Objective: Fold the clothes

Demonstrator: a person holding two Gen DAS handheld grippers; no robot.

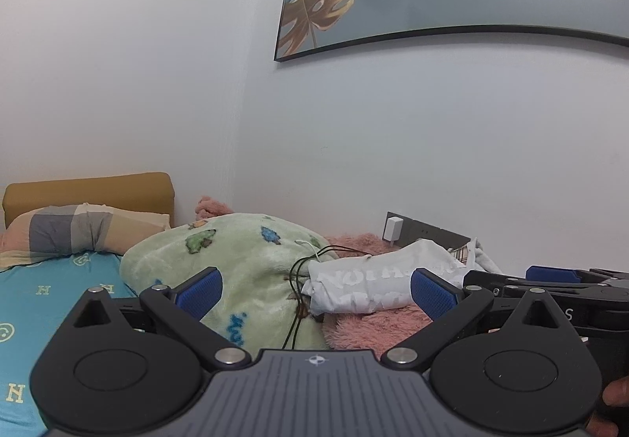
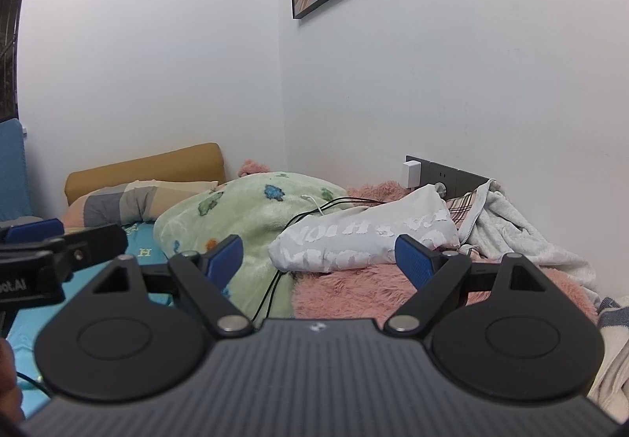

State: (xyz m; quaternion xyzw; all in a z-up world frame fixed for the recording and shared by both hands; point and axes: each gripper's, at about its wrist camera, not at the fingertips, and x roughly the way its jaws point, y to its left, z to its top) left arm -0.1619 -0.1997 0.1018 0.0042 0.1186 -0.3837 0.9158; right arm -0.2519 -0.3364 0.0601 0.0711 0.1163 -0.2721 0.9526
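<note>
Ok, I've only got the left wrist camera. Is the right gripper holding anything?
Observer: No. The right gripper is open, with nothing between its blue pads.
Operator: What's to the right of the white printed garment?
Observer: A crumpled pale grey garment with a plaid lining. It lies right beside the white printed garment and spreads out to the right.
Operator: Anything past that?
Observer: A blue-and-white striped cloth at the frame's right edge.
</note>
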